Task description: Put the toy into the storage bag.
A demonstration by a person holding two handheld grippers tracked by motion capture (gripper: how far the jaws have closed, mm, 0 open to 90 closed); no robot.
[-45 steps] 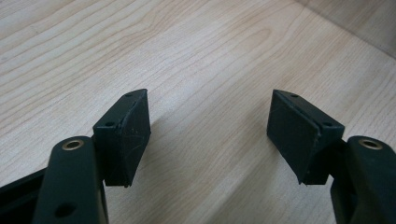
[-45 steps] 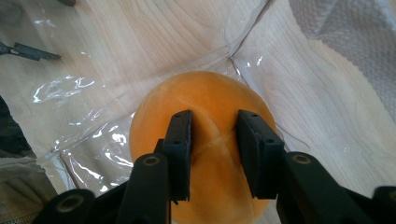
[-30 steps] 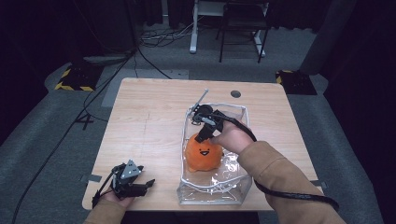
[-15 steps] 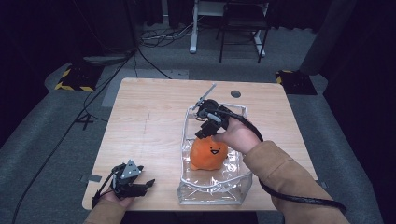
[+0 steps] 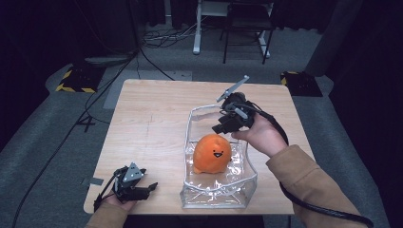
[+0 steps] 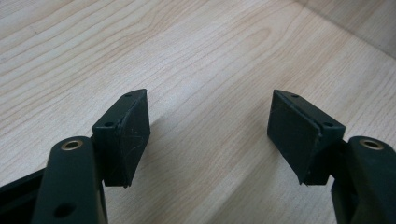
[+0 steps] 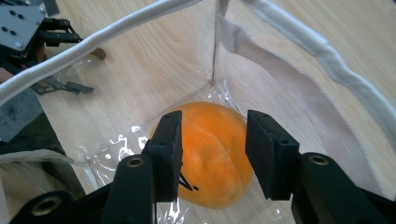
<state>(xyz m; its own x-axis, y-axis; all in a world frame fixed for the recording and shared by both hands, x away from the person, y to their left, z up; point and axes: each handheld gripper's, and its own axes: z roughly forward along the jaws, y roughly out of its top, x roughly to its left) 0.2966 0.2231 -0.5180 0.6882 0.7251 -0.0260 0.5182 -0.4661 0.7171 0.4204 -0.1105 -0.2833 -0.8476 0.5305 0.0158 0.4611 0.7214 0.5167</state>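
The orange plush toy [image 5: 212, 153] sits upright on the floor of a clear plastic bin [image 5: 216, 194] on the right half of the wooden table [image 5: 152, 123], its longer axis running up and down from a broad flat base to a rounded top. Its small black face, two dot eyes over a smiling mouth, looks toward the person's edge of the table. It is a squat, soft blob, bright orange all over, with a shallow seam down its back in the right gripper view. The right tongs [image 5: 227, 124] hang over the far part of the bin, above and just behind the toy and clear of it; their jaws have just been opening and stand partly apart with nothing between the pads. The left tongs [image 5: 142, 190] rest near the table's front left corner, well apart from the bin, jaws wide and empty over bare wood.
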